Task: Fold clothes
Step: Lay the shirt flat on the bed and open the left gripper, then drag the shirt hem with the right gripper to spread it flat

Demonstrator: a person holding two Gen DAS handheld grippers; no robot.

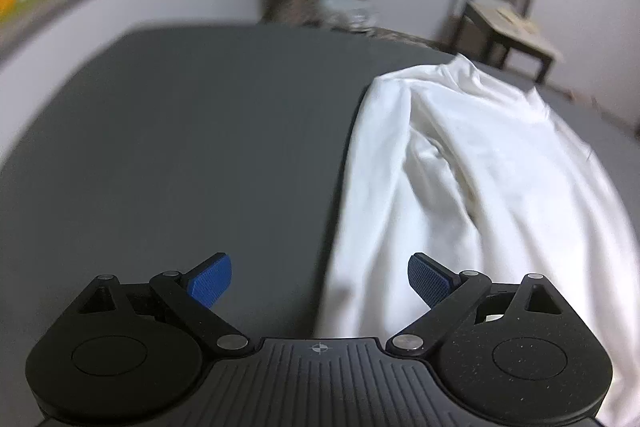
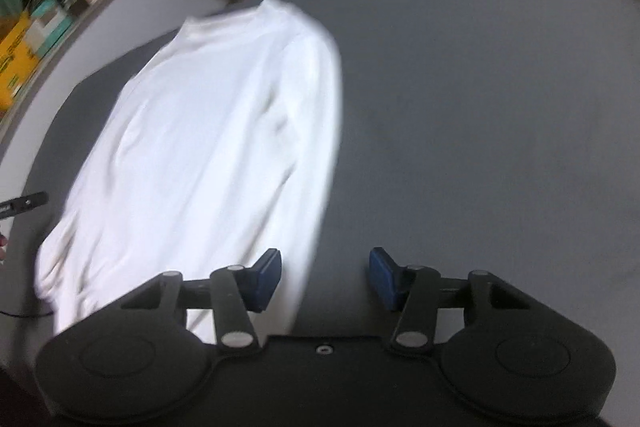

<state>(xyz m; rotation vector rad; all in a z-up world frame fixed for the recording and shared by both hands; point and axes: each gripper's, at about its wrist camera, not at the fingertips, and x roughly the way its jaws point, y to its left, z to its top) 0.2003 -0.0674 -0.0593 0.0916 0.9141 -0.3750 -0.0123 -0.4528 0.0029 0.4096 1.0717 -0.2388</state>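
A white shirt [image 1: 460,163] lies lengthwise, collar far, between two wide-open, empty grippers: left gripper [image 1: 319,283] and right gripper [image 2: 325,277] each straddle a near hem edge.

Both wrist views low over grey table [image 1: 160,147], facing forward, sharing white garment [image 1: 480,167]

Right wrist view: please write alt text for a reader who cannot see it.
A white long-sleeved top lies lengthwise on a dark grey table, sleeves folded in. The open right gripper hovers near its lower right edge, holding nothing.
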